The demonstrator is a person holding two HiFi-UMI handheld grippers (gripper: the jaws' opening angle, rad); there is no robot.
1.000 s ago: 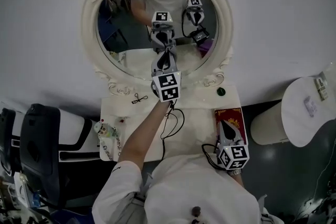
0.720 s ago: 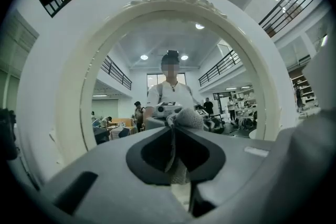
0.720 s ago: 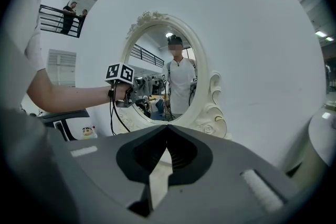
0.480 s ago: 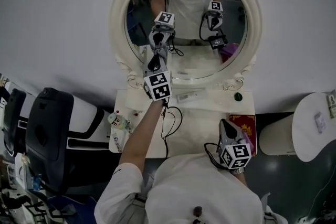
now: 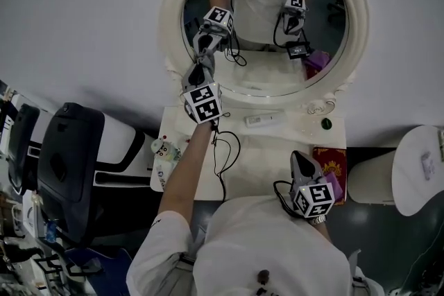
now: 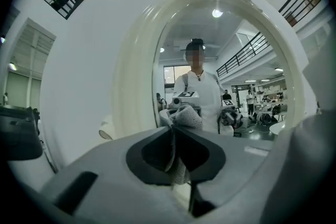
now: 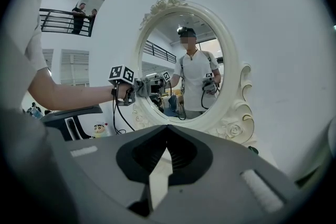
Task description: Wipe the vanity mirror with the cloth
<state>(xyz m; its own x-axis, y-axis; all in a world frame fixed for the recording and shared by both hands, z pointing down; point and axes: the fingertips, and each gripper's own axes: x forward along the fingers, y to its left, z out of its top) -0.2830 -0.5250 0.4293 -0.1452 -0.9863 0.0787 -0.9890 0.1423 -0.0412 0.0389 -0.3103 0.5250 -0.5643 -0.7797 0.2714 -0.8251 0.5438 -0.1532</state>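
The oval vanity mirror in its cream carved frame stands at the back of the table. My left gripper is raised to the lower left of the glass, close by the frame. It is shut on a grey cloth, which bunches out past the jaws against the mirror. The right gripper view shows that cloth at the glass's left edge. My right gripper hangs low over the table's right side, shut with nothing in it.
On the white vanity table lie a white tube, a small green knob, a red box and a small figurine. A black chair stands at the left, a white round bin at the right.
My left gripper has carried the cloth leftward across the lower glass, from the middle to the left edge. The head view has shifted. The right gripper has stayed put.
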